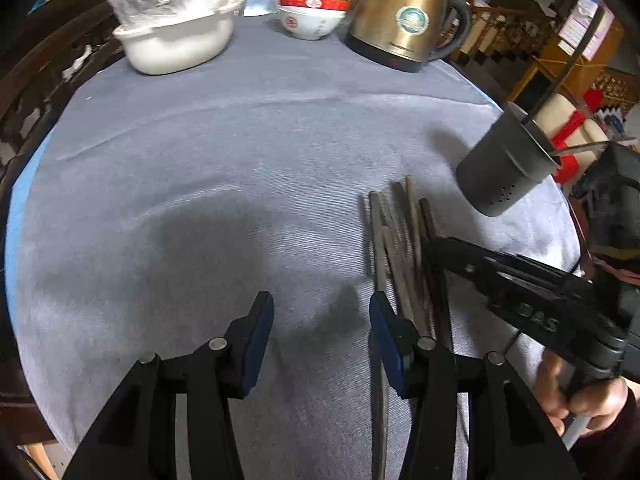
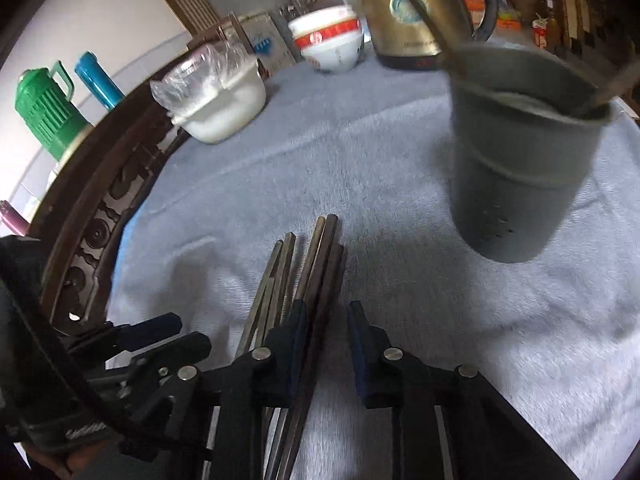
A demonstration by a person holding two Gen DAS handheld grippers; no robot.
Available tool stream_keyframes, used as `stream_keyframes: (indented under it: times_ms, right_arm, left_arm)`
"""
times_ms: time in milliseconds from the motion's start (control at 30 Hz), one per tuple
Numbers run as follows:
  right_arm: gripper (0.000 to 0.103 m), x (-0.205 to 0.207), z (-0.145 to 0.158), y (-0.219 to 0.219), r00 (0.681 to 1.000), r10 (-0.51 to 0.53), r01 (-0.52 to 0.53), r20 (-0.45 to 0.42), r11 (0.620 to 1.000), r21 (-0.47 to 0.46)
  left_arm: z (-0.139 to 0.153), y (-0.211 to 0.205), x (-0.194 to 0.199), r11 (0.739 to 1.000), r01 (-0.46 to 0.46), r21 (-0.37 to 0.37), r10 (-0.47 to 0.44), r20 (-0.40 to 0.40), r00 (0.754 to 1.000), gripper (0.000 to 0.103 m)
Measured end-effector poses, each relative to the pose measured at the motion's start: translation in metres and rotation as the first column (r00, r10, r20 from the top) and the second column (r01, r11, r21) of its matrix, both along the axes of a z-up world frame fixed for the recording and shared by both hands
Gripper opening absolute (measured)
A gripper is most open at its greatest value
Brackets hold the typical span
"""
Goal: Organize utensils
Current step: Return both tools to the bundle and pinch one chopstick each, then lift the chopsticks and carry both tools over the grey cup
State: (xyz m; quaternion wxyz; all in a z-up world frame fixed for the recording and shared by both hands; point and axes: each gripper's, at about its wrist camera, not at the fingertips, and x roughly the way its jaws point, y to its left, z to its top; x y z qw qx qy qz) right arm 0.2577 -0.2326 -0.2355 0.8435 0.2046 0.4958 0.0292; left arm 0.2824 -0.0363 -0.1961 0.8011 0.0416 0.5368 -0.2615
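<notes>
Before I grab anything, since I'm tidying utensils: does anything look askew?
Yes: the dark wooden chopsticks lie loose and fanned on the grey-blue tablecloth, outside the grey perforated utensil cup, which already holds utensils.

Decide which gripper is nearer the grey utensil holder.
Right. The right gripper is over the chopsticks, just short of the grey utensil holder; the left gripper sits farther off.
</notes>
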Motion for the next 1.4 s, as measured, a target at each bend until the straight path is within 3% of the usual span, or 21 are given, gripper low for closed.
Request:
stream_keyframes:
  times_ms: [167,533,700,933,1200,1233,1267,1300,1400]
  right_arm:
    - [0.010,0.009,0.000,0.002,1.000,0.001,-0.001,0.000,1.000,-0.009]
    - [0.013,0.012,-0.005,-0.014,0.997,-0.060,0.060,-0.053,0.998,-0.004]
    - [0.012,0.011,-0.007,-0.017,0.998,-0.045,0.045,-0.040,0.999,0.010]
    - [0.012,0.007,-0.006,-0.026,0.996,-0.065,0.065,-0.068,0.998,-0.006]
    - [0.013,0.027,-0.005,-0.020,0.992,-0.056,0.050,-0.111,0.997,-0.060]
    - [0.012,0.027,-0.005,-0.020,0.993,-0.052,0.046,-0.107,0.997,-0.062]
    - [0.011,0.028,-0.005,-0.020,0.993,-0.051,0.045,-0.104,0.997,-0.060]
    - [0.010,0.026,-0.005,-0.021,0.994,-0.050,0.045,-0.100,0.997,-0.055]
    - [0.009,0.020,-0.003,-0.025,0.996,-0.052,0.050,-0.077,0.998,-0.023]
  left_arm:
    - [-0.001,-0.011,0.003,0.999,0.035,-0.005,-0.035,-0.008,0.999,0.051]
    - [-0.012,-0.027,0.018,0.999,0.050,0.002,-0.050,-0.038,0.998,0.050]
    - [-0.016,-0.023,0.027,0.999,0.036,-0.026,-0.037,-0.062,0.997,0.034]
    - [-0.018,-0.019,0.040,1.000,0.020,0.005,-0.020,-0.074,0.997,0.033]
    - [-0.020,-0.023,0.067,0.999,-0.037,-0.015,0.034,-0.176,0.984,0.033]
    - [-0.020,-0.022,0.071,0.998,-0.053,-0.018,0.049,-0.187,0.981,0.030]
    - [-0.021,-0.021,0.073,0.998,-0.069,-0.015,0.065,-0.191,0.979,0.018]
    - [-0.023,-0.020,0.075,0.996,-0.084,-0.010,0.080,-0.195,0.977,0.012]
    - [-0.021,-0.016,0.074,0.994,-0.110,-0.026,0.103,-0.200,0.974,0.007]
